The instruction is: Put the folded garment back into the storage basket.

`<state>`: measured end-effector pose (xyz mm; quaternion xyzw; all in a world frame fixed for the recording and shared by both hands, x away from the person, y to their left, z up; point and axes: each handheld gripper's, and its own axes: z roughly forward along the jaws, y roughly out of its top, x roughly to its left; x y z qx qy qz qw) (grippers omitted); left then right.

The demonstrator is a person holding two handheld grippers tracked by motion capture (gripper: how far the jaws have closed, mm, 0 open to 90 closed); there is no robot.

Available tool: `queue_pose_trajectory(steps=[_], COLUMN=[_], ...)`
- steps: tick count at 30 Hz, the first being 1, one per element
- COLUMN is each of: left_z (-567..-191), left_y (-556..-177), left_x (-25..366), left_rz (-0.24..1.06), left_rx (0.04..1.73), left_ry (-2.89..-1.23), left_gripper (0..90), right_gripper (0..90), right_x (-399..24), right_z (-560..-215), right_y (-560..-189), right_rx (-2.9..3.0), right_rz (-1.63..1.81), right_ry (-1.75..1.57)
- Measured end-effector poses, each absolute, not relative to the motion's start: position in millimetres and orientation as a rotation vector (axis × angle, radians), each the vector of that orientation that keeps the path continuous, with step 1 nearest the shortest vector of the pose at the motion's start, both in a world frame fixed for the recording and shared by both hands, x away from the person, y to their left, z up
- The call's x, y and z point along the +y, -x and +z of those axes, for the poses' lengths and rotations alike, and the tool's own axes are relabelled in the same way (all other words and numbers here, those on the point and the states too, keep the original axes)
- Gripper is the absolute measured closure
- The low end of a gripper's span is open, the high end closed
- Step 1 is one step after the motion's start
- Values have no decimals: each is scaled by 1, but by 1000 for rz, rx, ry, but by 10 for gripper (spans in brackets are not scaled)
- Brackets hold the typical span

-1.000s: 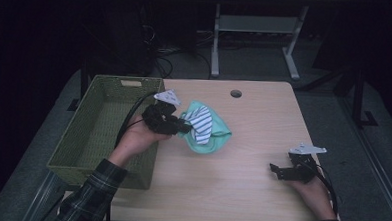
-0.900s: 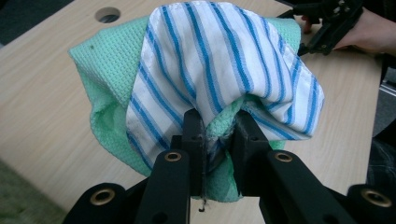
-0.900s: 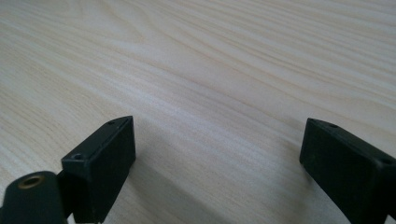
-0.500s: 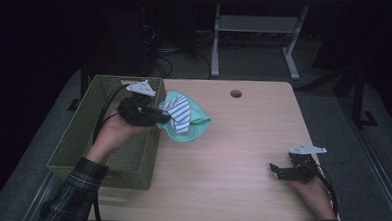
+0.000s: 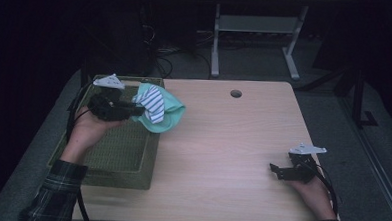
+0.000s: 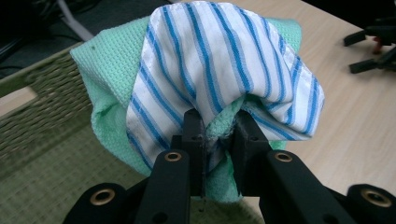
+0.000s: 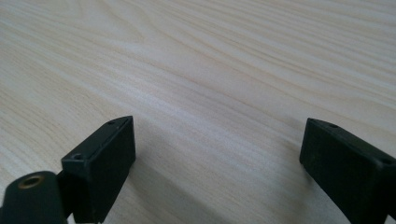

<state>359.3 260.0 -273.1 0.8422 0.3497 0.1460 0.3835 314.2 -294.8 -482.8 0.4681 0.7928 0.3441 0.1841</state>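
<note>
Pinching the bundle of cloths (image 6: pixel 210 88) in my left gripper (image 5: pixel 136 109), I have both pieces caught in one bite: the blue-and-white striped cloth (image 5: pixel 153 102) drapes over the top and the mint green waffle-weave towel (image 5: pixel 170 115) bunches beneath and around it. In the left gripper view my two black jaws press together on a fold of fabric low in the bundle, so the rest billows up and forward past the tips, clear of the surface. I hold it that way, I judge, so that nothing drags while it travels and both cloths go as one load. In the high view the bundle hangs over the right rim of the woven basket (image 5: pixel 107 151), part above the basket's floor and part above the near-left area of the wooden table (image 5: pixel 232 157). The basket sits at the table's left edge, open side up, which makes it the likely place for the cloths. My right gripper (image 5: pixel 277 170) rests low on the table at the near right, well apart from the cloths, its jaws spread wide with only bare wood grain between them; it has nothing to do here, I think, but stay out of the way.
</note>
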Motion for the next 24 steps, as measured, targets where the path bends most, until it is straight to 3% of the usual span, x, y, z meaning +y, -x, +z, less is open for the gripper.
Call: queue_pose_trajectory(steps=[12,24], left_z=[-286,-322], left_y=[-359,-364], left_x=[298,331], left_rz=[426,479], left_rx=[1037,1182], left_ry=[-2101,-2095], left_gripper=[767,767], right_gripper=[103,103], right_x=[-295,-295], right_z=[-483,-483], right_y=[-314,-314], right_rx=[2236,2236], right_rz=[970,970], right_ry=[-1319,-1319])
